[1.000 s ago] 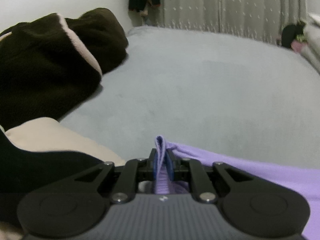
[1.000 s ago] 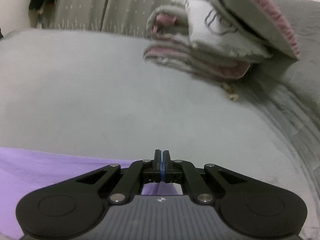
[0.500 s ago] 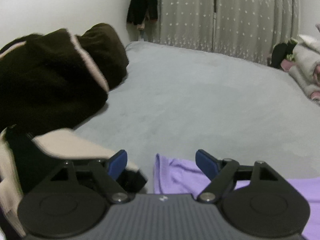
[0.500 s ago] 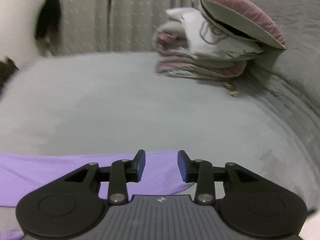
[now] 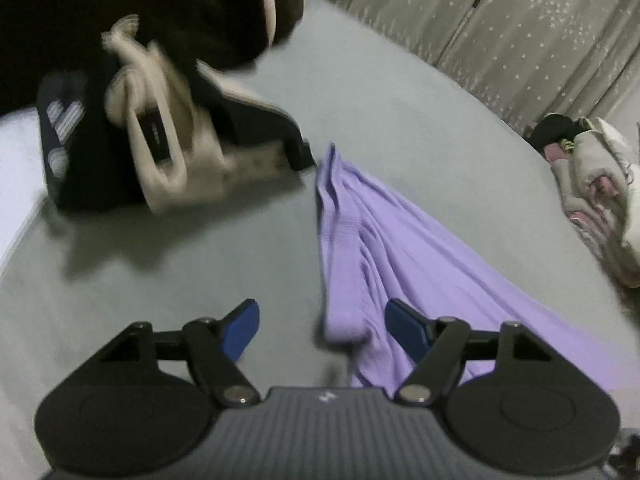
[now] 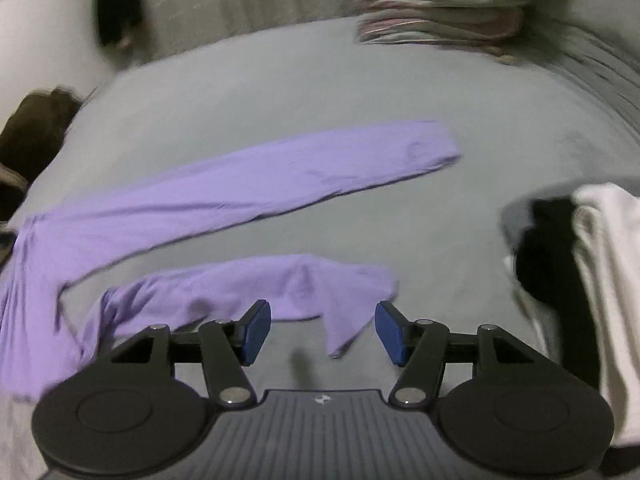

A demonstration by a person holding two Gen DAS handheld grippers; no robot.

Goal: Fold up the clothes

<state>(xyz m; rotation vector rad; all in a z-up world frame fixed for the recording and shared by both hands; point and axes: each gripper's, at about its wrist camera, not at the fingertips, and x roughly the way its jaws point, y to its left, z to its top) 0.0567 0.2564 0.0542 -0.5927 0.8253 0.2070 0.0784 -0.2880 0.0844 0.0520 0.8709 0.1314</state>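
Observation:
A pair of purple leggings [image 6: 248,184] lies flat on the grey bed, both legs stretched to the right, the nearer leg [image 6: 256,288] shorter and crumpled. In the left wrist view its waistband end [image 5: 344,232] runs toward the camera. My left gripper [image 5: 322,330] is open above the waistband, which lies between its blue pads without touching them. Above the nearer leg's cuff my right gripper [image 6: 323,330] hovers open and holds nothing.
A black and cream garment [image 5: 160,140] lies left of the waistband, with a dark brown fleece [image 5: 140,8] behind it. Black and white clothes [image 6: 580,280] sit at the right. Folded bedding and a pillow [image 6: 440,8] lie far right. Curtains [image 5: 520,28] hang behind the bed.
Both grippers went from shut on the purple leggings to open, letting them drop on the bed, then rose and tilted down, so the whole garment now shows.

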